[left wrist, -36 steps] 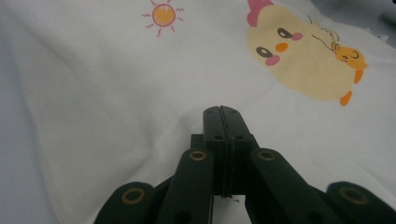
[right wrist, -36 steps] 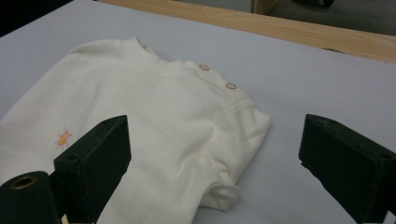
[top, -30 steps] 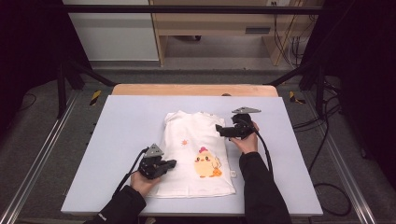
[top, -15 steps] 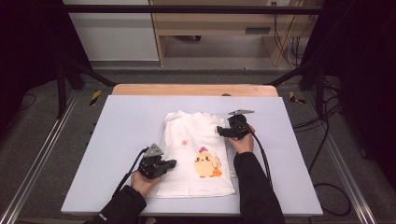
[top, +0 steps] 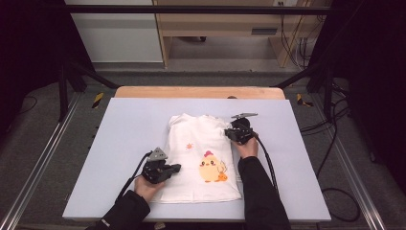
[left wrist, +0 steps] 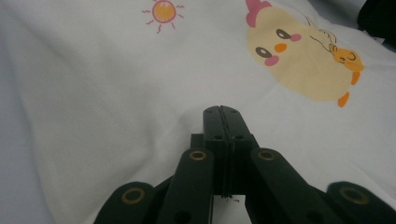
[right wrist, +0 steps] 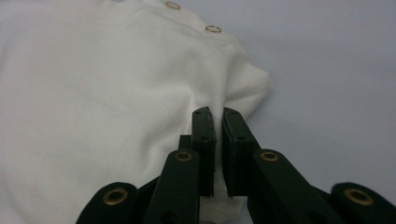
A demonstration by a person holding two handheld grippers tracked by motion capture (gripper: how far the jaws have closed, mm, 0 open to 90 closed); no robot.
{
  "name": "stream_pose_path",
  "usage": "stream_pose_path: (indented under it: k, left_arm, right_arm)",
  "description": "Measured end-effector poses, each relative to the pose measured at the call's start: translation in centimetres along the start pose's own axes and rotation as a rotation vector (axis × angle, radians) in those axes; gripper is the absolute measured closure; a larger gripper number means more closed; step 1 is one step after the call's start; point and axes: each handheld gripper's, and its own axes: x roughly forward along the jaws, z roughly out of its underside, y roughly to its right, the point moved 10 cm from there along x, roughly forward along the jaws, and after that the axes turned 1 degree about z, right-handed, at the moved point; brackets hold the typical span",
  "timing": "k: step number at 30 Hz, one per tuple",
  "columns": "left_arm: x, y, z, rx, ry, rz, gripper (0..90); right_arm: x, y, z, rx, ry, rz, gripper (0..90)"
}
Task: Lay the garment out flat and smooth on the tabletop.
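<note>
A white shirt [top: 194,132] with a yellow chick print [top: 210,170] lies folded on the pale blue table [top: 124,129]. My left gripper [top: 176,167] rests at the shirt's lower left edge. In the left gripper view its jaws [left wrist: 220,112] are pressed together on the cloth, creases run to the tips, and the chick [left wrist: 299,60] lies beyond. My right gripper [top: 230,134] is at the shirt's upper right corner. In the right gripper view it [right wrist: 218,114] pinches a raised fold of the shirt [right wrist: 93,93] near the snap buttons [right wrist: 213,29].
A wooden strip [top: 196,92] runs along the table's far edge. Black frame bars [top: 72,72] and metal rails [top: 43,153] flank the table. A black cable [top: 268,163] trails from the right gripper along the sleeve. Bare table lies to either side of the shirt.
My right gripper has shifted slightly left onto the shirt's upper right corner and closed on the cloth. The left gripper has stayed where it was.
</note>
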Motion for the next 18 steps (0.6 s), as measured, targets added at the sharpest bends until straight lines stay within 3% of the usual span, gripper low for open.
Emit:
stream_pose_path:
  k: [5,9,14,18]
  left_arm:
    - [0.0,0.0,0.0,-0.001,0.0,0.001,89.6]
    - [0.0,0.0,0.0,0.001,0.0,-0.001,89.7]
    - [0.0,0.0,0.0,0.001,0.0,0.0,89.6]
    - [0.0,0.0,0.0,0.002,0.0,-0.002,89.6]
  right_arm:
    - [-1.9,-0.6,-1.8,-0.017,0.064,-0.003,85.4]
    - [-3.5,-2.1,-3.6,-0.056,0.121,-0.029,85.4]
    - [-4.8,-5.7,-5.0,-0.131,0.166,-0.094,85.4]
    - [-4.5,-9.1,-4.6,-0.197,0.156,-0.154,85.3]
